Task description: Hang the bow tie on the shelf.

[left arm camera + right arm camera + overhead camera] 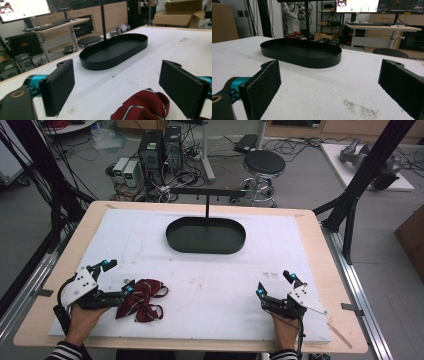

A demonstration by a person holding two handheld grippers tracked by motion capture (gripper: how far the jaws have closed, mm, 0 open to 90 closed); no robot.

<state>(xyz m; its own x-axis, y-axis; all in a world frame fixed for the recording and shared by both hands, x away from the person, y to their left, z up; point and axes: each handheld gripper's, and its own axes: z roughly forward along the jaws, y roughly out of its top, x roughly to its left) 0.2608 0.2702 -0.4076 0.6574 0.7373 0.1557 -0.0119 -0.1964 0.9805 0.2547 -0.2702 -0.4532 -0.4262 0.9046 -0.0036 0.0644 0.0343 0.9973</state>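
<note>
While no lettering reads, left claw [117,277] gapes beside striped bow tie [142,299].

Desk [310,235]: oval tray [205,235] at far centre, upright stand [207,206] rising from it. Bow tie [142,300] near left, touching the left tool [116,276]. Right tool [275,283] near right, well apart. Stool [263,165] behind desk.

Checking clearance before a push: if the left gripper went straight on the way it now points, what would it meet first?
Most likely the red bow tie, lying low between the left gripper's open jaws. Beyond it lies bare white mat, then the black oval tray. Depth is unclear, so it might pass just over the cloth.
</note>
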